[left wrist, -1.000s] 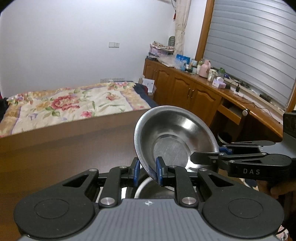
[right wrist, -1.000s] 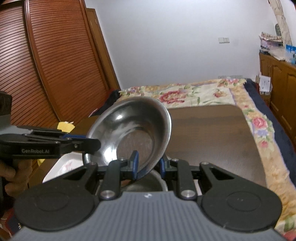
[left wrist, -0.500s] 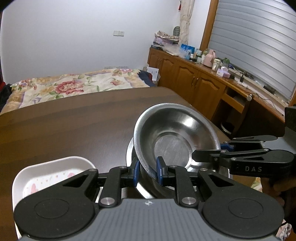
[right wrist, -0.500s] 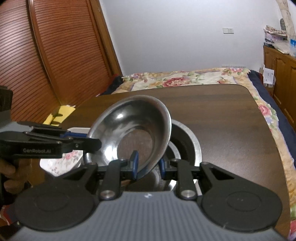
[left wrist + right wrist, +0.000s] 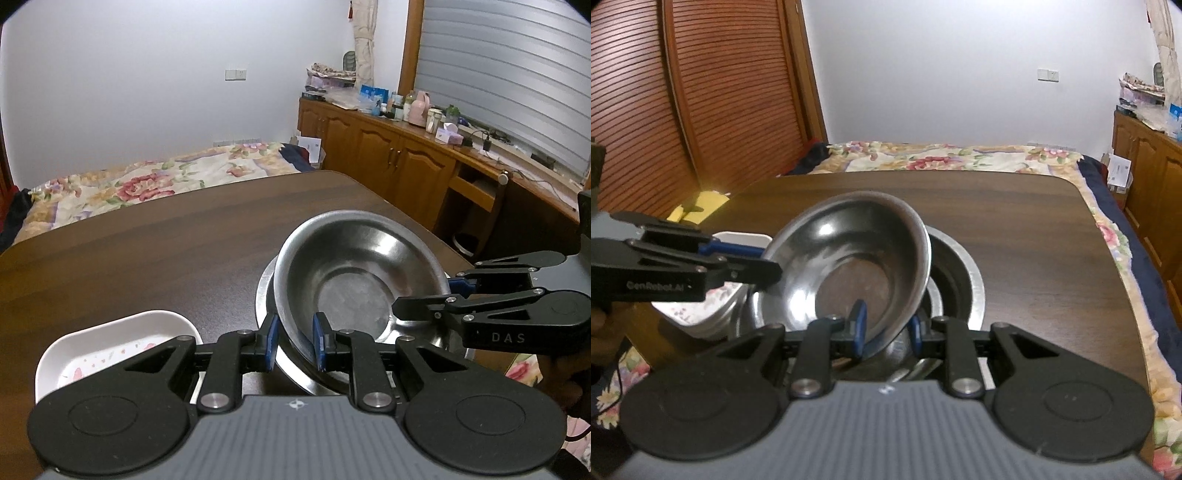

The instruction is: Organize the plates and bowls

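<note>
Above the dark wooden table [image 5: 155, 258], a steel bowl [image 5: 354, 273] is held tilted between both grippers. Its near rim is clamped between the blue pads of the left gripper [image 5: 295, 341], whose fingers are closed onto the metal. From the right, the opposite rim is pinched by the right gripper [image 5: 436, 299], which is likewise closed on it; in the right wrist view the same bowl [image 5: 849, 266] is seen gripped at its lower edge by the right gripper [image 5: 884, 328], with the left gripper [image 5: 753, 262] clamped on the far side. Directly beneath the held bowl, a larger steel bowl [image 5: 960, 280] is seen resting on the table, and the held bowl is partly lowered into it at a slant; whether the two are touching cannot be told. Just beside the steel bowls, to the left, a white dish with a floral pattern [image 5: 110, 347] is set on the table.
</note>
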Available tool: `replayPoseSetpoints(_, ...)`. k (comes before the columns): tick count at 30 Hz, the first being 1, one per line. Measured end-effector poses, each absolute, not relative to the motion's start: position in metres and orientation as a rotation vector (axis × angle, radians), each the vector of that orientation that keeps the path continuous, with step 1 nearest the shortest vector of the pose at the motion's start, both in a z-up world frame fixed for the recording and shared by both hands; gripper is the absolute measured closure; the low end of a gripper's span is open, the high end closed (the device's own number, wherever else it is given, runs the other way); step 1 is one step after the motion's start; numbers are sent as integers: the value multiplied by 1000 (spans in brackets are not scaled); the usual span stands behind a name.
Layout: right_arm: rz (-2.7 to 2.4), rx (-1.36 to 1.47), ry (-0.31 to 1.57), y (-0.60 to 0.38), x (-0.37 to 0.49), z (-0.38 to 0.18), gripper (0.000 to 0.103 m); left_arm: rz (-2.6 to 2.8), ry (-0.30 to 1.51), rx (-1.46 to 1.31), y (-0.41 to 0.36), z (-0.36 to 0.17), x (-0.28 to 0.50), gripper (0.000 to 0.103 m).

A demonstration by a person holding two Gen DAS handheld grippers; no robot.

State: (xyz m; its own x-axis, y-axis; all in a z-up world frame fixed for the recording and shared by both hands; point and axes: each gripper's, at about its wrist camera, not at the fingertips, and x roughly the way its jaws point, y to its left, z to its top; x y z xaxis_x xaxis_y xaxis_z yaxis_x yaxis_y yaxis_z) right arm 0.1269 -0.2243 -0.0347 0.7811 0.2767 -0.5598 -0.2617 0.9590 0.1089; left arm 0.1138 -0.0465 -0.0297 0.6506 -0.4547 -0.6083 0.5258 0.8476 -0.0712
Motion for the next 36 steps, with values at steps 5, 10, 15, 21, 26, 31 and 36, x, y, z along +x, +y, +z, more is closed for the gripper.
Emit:
replayPoseSetpoints(5,279,-9,598,-221,126,-37,79,-569,657,116,-48,-31,115,82)
replayPoseSetpoints(10,271,-43,583,-217,127,-37,79,-577,672,120,-51,-37,115,82)
replayPoseSetpoints(15,250,-31,562,-221,128,-36,77,-574,670,113,-51,-37,115,82)
replayPoseSetpoints(21,230,12,533,-233,128,-34,72,-568,654,87,-47,-34,114,82)
replayPoseSetpoints(26,219,52,493,-240,122,-31,69,-553,633,66,-45,-31,113,82)
replayPoseSetpoints(31,184,77,449,-247,120,-32,55,-520,589,60,-43,-27,111,61)
replayPoseSetpoints(36,154,69,440,-248,123,-42,48,-493,572,48,-43,-31,110,46)
